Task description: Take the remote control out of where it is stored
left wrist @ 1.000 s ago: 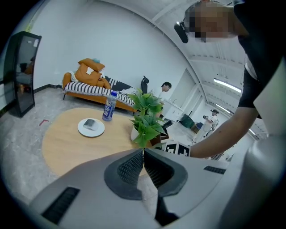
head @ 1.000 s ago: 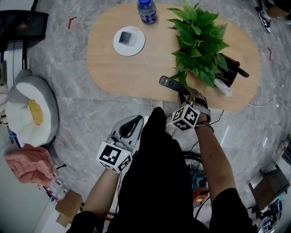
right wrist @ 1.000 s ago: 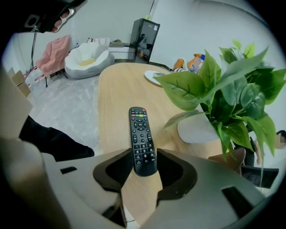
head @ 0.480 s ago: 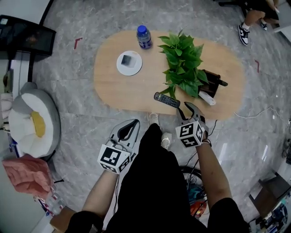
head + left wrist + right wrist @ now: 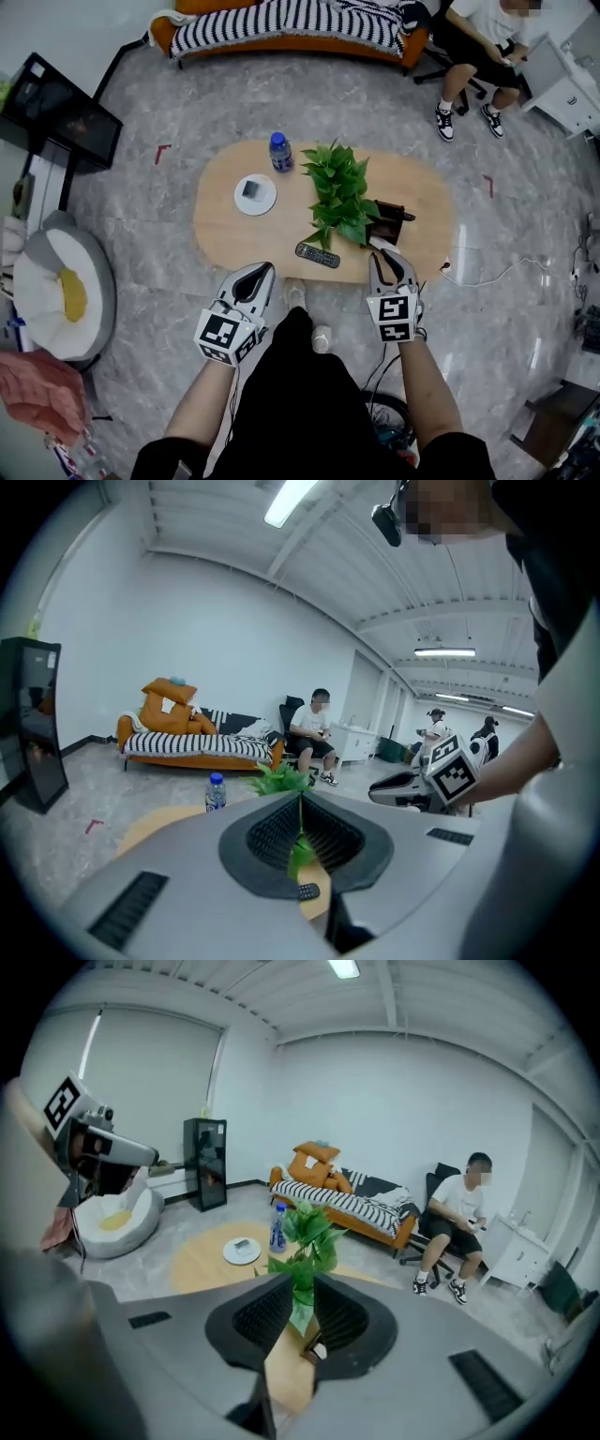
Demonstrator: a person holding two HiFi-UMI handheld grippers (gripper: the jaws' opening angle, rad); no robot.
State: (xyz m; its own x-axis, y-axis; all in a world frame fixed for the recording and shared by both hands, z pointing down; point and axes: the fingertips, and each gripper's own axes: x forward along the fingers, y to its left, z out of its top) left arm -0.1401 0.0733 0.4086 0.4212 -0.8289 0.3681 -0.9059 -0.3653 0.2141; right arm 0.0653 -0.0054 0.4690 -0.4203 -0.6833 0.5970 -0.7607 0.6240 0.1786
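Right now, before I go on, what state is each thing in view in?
Dark brown holder: standing on the oval wooden table, white item poking out.
Black remote control: lying flat on the table, outside the holder.
Blue-capped clear plastic bottle: upright, cap on.
Green leafy potted plant: upright.
Left hand-held gripper: shut, empty.
Right hand-held gripper: jaws apart, just been closing, nothing between them.

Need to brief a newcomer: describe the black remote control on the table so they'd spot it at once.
Find the oval wooden table in the middle of the grey floor. On its near edge, just in front of the leafy plant, lies the remote control: the only flat black bar lying loose there.
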